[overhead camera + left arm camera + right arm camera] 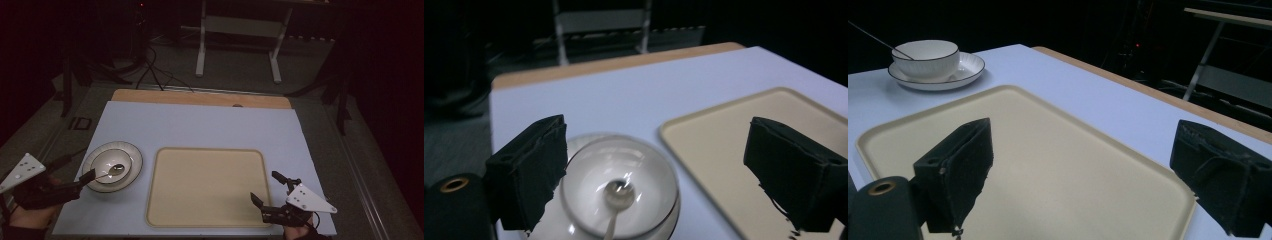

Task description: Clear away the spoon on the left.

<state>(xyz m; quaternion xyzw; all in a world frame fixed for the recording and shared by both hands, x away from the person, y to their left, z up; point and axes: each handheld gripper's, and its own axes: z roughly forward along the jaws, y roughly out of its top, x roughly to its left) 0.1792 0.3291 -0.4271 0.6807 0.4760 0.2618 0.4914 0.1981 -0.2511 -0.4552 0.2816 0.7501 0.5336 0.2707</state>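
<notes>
A white bowl (102, 159) stands on a white plate (137, 159) at the left of the light blue mat, and a metal spoon (115, 169) lies in it with its handle toward the front left. Beside the plate lies a beige tray (207, 185) with nothing on it. My left gripper (86, 177) sits at the plate's front-left rim, by the spoon handle. In the left gripper view this gripper (659, 150) is open, with the bowl (619, 165) and spoon (618, 193) low between its jaws. My right gripper (265, 186) is open over the tray's front right corner, holding nothing.
The mat (200, 125) covers a wooden table whose bare edge (200, 97) shows at the back. Behind the table stand a white-legged frame (237, 30) and dark stands, with cables (150, 70) on the floor. The room around is dark.
</notes>
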